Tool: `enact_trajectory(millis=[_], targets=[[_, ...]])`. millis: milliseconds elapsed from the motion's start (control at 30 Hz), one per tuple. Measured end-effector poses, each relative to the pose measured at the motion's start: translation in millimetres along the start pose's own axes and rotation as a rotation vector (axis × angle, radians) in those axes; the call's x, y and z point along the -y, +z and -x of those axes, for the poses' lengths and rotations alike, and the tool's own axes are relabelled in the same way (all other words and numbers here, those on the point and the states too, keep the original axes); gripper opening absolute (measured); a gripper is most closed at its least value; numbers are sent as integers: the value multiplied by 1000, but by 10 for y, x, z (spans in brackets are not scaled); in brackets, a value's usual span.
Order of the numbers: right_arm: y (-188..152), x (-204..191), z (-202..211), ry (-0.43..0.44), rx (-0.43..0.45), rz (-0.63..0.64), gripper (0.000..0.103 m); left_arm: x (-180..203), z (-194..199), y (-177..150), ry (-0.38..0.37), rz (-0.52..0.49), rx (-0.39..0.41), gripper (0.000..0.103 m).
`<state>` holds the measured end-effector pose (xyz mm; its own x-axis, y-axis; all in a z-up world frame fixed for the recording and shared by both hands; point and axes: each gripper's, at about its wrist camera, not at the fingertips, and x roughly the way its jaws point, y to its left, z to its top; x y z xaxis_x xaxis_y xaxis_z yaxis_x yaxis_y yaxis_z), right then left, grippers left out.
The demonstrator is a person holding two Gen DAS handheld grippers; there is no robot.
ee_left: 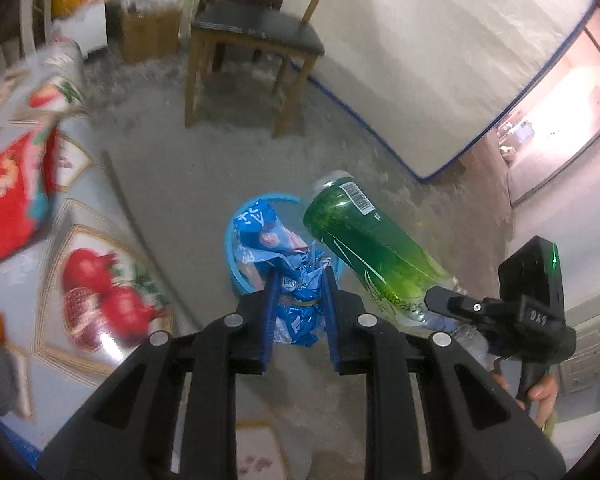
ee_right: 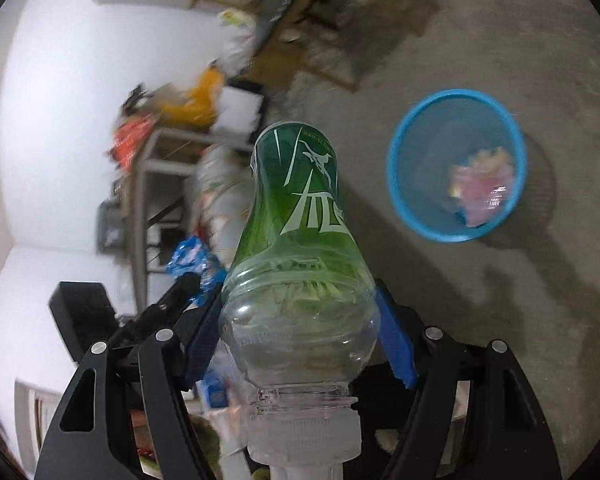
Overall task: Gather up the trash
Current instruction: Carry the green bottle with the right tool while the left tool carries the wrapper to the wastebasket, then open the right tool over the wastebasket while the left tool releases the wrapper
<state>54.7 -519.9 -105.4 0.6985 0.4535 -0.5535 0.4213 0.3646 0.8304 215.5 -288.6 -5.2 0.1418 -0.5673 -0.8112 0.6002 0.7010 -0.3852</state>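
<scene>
Already both loads are held above the floor bin (ee_right: 456, 166): the wrapper (ee_left: 296, 300) is pinched by the left gripper (ee_left: 299, 288) directly over it, while the bottle (ee_right: 296, 248), clamped near its neck by the right gripper (ee_right: 300, 312), points base-first with the bin lying far right.

A: Colours, left wrist view?

B: The left tool (ee_left: 300, 304) is black with blue pads (ee_left: 271, 300). The crumpled wrapper (ee_left: 296, 280) is bright blue with white lettering. The bottle (ee_left: 364, 240) carries a green label with white line graphics and a white barcode patch; its neck end is clear. The bin (ee_left: 236, 264) is light blue.

A: Surroundings?

B: The table (ee_left: 100, 280) cloth is pale with red pomegranate panels framed in gold. A red packet (ee_left: 12, 200) lies on it. The chair (ee_left: 256, 40) is brown wood with a black seat. The floor (ee_left: 180, 176) is grey.

A: Right wrist view?

B: The right tool (ee_right: 300, 320) is black with blue pads (ee_right: 396, 344). The bin (ee_right: 456, 164) holds pinkish scraps (ee_right: 484, 188).
</scene>
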Motion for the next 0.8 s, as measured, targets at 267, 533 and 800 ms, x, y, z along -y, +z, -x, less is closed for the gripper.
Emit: enact_trajectory(millis=[267, 533, 800], targets=[[558, 372, -145, -158, 156, -70, 78, 170, -617, 377, 11, 19, -27, 55], [483, 636, -132, -207, 156, -85, 78, 193, -375, 179, -17, 4, -6, 63], [198, 731, 4, -244, 133, -93, 78, 151, -147, -43, -14, 7, 6, 69]])
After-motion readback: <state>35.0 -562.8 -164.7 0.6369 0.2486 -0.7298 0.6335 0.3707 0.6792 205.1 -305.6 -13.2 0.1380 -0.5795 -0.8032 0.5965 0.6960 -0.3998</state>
